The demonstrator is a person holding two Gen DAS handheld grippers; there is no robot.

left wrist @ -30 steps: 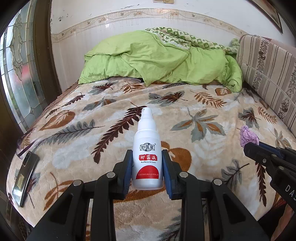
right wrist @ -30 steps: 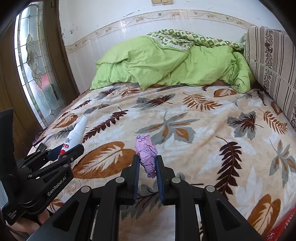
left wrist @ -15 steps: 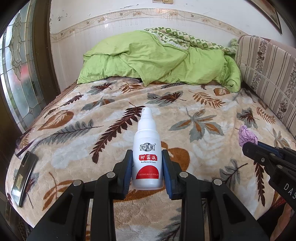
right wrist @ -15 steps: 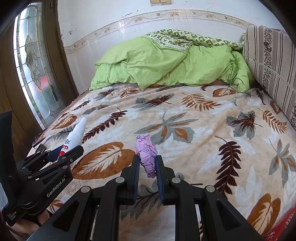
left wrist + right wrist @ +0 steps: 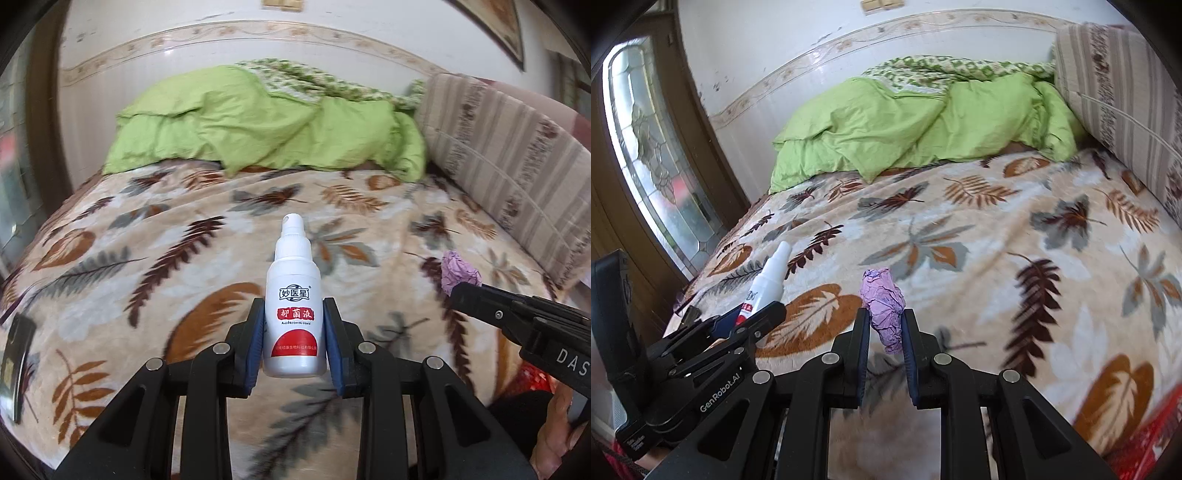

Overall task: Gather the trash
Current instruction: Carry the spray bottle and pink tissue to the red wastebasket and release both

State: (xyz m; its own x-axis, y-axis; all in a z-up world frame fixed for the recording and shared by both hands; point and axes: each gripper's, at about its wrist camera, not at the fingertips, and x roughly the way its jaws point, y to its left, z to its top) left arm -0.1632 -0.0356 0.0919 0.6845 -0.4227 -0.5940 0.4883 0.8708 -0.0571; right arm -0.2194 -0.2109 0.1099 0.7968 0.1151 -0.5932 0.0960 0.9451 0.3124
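Already the left tongs (image 5: 294, 341) clamp a stiff, light spray bottle (image 5: 294, 314) by its body, while the right tongs (image 5: 885, 328) pinch soft crumpled purple paper (image 5: 884, 306) mid-wad.

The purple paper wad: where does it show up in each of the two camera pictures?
Left wrist view: the purple paper wad sits at the right edge, sticking out of the right claw that reaches in from the side.
Right wrist view: it is at the bottom centre, pinched between the two blue pads.
Shared landmark: the green quilt heaped at the far end of the bed.
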